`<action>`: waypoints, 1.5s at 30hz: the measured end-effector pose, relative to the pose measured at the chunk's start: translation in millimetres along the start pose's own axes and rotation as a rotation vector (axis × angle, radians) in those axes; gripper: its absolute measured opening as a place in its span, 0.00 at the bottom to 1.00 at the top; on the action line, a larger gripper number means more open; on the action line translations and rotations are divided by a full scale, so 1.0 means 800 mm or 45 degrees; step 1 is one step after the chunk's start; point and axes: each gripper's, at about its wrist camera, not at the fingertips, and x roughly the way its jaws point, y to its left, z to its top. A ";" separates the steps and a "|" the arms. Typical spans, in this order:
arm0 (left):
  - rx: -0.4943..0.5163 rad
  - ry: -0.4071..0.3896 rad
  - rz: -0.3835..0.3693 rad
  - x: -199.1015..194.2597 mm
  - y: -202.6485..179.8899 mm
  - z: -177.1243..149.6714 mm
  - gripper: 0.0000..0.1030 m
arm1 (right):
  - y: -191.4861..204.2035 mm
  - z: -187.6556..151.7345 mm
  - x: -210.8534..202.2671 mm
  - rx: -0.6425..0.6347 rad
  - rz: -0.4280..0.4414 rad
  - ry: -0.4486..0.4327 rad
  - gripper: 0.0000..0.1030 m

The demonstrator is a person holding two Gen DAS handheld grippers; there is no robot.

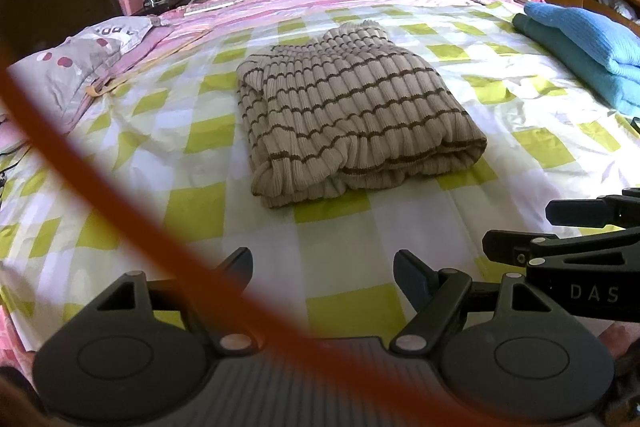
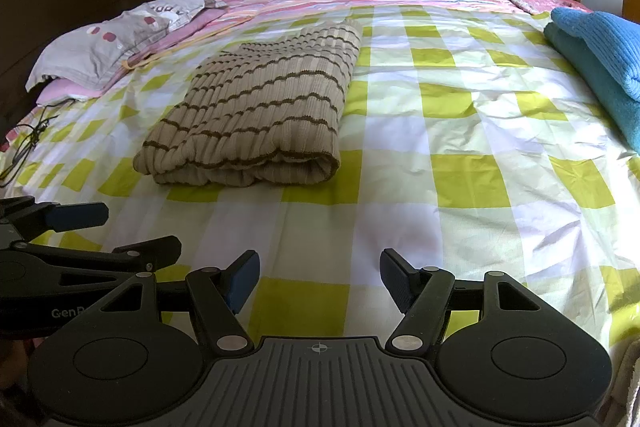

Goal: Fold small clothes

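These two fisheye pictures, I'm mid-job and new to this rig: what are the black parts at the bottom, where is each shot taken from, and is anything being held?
Each picture comes from a camera mounted on a handheld gripper, looking forward along its two fingers. The left wrist view shows the left gripper, jaws open, with an orange cable blurred across the lens. The right wrist view shows the right gripper, also open. Neither holds anything. Each gripper also shows at the edge of the other's picture. Ahead, on the green-checked bedsheet, lies a folded beige striped sweater. To the right sits a stack of folded blue clothes, and a pillow lies to the left.
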 end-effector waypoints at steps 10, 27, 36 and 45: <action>-0.022 0.025 -0.013 0.002 0.002 -0.001 0.79 | 0.000 -0.002 0.000 0.006 -0.004 0.002 0.65; -0.061 0.030 -0.031 0.003 0.006 -0.001 0.79 | 0.000 -0.002 0.000 0.007 -0.002 0.002 0.65; -0.068 0.040 -0.036 0.004 0.006 -0.002 0.78 | 0.001 -0.002 0.000 0.011 -0.001 0.005 0.65; -0.069 0.044 -0.036 0.005 0.006 -0.002 0.78 | 0.002 -0.003 0.001 0.012 -0.003 0.006 0.65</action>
